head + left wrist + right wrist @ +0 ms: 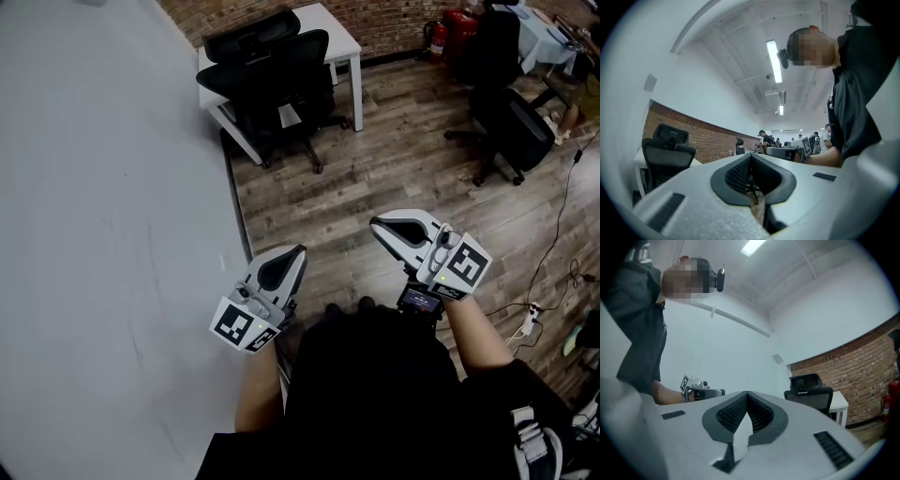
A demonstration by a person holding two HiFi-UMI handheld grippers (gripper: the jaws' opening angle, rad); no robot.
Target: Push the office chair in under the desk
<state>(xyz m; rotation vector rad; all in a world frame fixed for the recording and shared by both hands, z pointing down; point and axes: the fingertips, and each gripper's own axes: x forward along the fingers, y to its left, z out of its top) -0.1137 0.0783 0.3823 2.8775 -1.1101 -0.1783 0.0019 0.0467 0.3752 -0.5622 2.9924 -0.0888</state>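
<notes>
A black office chair (272, 80) with a mesh back stands at the white desk (339, 39) against the brick wall, far ahead of me in the head view. It also shows as the chair (667, 157) in the left gripper view and the chair (810, 397) in the right gripper view. My left gripper (298, 251) and right gripper (375, 225) are held low and close to my body, well short of the chair. Both are shut with nothing between the jaws. In the right gripper view the desk (839, 402) pokes out behind the chair.
A white wall (103, 216) runs along the left. Wood-plank floor (375, 178) lies between me and the desk. A second black chair (511, 117) stands at the right, with red fire extinguishers (450, 33) by the brick wall and cables (553, 253) on the floor at the right.
</notes>
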